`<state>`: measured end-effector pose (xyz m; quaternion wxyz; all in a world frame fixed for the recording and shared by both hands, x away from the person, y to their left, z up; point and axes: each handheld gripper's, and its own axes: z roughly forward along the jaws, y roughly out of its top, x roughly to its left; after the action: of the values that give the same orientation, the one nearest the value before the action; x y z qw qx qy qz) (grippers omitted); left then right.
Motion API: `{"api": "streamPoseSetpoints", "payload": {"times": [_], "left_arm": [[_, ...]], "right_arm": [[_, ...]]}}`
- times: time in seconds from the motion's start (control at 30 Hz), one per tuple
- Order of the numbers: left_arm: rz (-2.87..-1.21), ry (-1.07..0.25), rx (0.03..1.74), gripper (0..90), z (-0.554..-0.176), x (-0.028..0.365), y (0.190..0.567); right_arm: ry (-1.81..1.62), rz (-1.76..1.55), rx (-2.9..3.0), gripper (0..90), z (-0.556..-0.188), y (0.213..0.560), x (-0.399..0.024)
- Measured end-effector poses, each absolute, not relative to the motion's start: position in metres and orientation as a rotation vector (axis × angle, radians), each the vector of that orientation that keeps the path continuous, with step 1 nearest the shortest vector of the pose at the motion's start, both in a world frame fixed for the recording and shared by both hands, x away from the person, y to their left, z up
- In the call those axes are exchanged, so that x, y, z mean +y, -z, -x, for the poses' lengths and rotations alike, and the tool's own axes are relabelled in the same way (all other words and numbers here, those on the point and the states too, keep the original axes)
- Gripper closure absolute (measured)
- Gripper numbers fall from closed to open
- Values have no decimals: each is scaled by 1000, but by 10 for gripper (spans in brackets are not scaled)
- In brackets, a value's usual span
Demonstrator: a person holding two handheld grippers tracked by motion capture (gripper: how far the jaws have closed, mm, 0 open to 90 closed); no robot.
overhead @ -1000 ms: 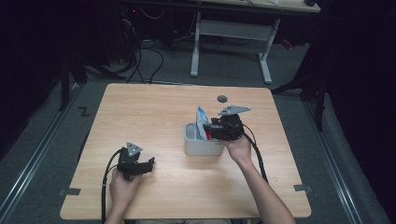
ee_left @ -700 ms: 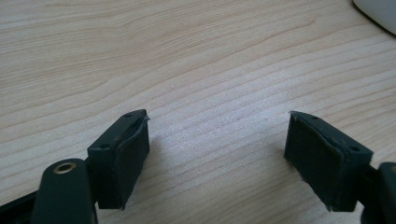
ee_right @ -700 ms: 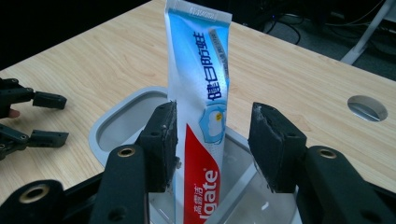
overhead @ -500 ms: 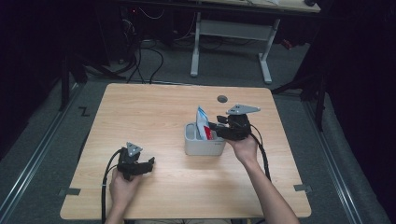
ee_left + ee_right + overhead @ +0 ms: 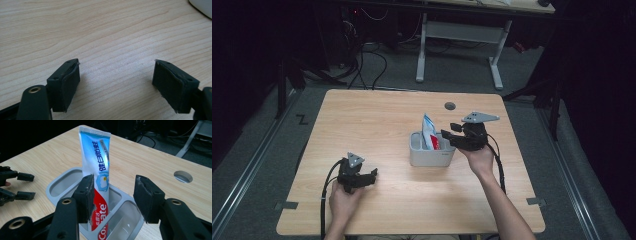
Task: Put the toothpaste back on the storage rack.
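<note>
— So where's the toothpaste tube [image 5: 96, 167] now?

— Standing upright in the grey holder [image 5: 432, 156], in the compartment farthest from the right gripper [image 5: 450, 137], cap end down, crimped end sticking up above the rim. It leans a little against the holder's wall.

— And that gripper, is it holding the tube?

— No. Its jaws stand about half apart and nothing is pinched; in the right gripper view the tube shows behind the near pad, free of both. The gripper sits just beside the holder, level with the tube's upper half.

— What about the left gripper [image 5: 373, 174]?

— Resting on the wooden table [image 5: 377, 115], well apart from the holder, on the person's side of it. Jaws wide, bare wood between them.

— So the job looks like letting go and clearing off?

— I'd judge so. To do it well, the right hand should draw straight back from the holder with the jaws kept apart, so neither pad brushes the tube's tall flat end. A sideways swipe could tip the tube or nudge the light holder across the table.

— And the left?

— Best left where it is, unless the holder slides.
</note>
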<state>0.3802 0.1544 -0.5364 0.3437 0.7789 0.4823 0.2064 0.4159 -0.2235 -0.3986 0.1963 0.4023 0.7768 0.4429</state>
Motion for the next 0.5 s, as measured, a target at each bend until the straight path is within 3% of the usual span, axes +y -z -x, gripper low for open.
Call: {"api": "streamPoseSetpoints", "payload": {"times": [0.5], "left_arm": [[-2024, -536, 1253, 224, -380, 154, 536]], "right_arm": [[-1251, -1156, 2141, 515, -409, 398, -242]]}}
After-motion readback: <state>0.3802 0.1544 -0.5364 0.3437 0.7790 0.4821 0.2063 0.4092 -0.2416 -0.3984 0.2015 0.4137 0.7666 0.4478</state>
